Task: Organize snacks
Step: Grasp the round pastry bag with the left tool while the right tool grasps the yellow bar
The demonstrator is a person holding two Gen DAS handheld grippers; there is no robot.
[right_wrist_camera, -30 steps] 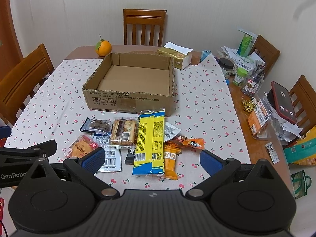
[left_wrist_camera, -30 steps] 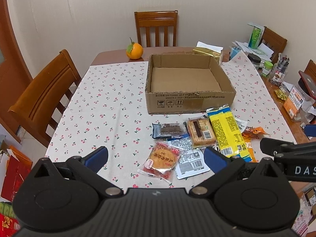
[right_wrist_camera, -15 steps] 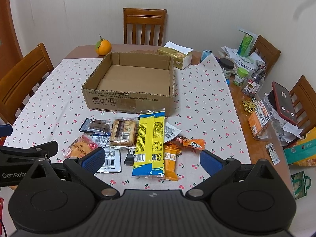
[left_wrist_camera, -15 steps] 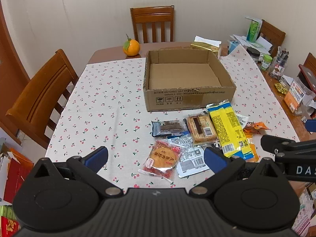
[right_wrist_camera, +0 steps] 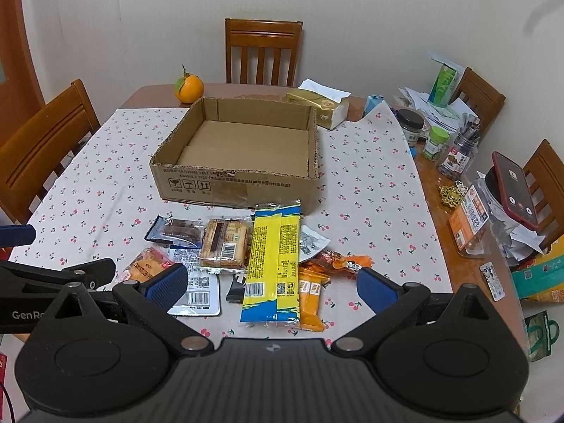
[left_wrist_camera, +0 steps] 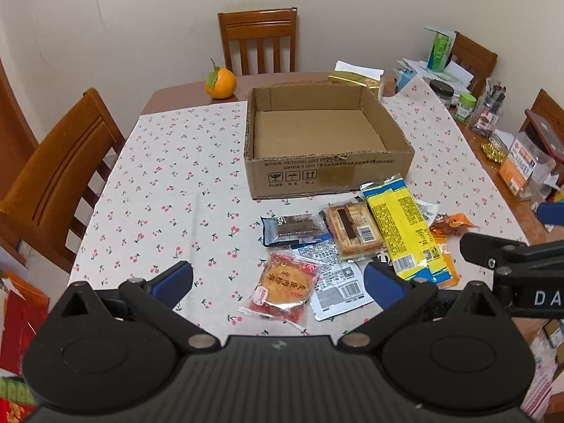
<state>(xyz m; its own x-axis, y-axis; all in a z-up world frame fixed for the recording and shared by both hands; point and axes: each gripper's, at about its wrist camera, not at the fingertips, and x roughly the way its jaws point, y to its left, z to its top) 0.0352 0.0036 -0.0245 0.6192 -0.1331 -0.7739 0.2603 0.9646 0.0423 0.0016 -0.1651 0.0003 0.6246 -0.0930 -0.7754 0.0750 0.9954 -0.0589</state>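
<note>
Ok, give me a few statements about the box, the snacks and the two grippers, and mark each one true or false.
1. The cardboard box has snacks inside. False: it is empty.
2. The long yellow packet lies on the tablecloth in front of the box. True.
3. The left gripper is shut on the round cake packet. False: its fingers are spread wide and hold nothing.
4. The orange fruit sits inside the box. False: it rests on bare table behind it.
5. The right gripper is open and holds nothing. True.
</note>
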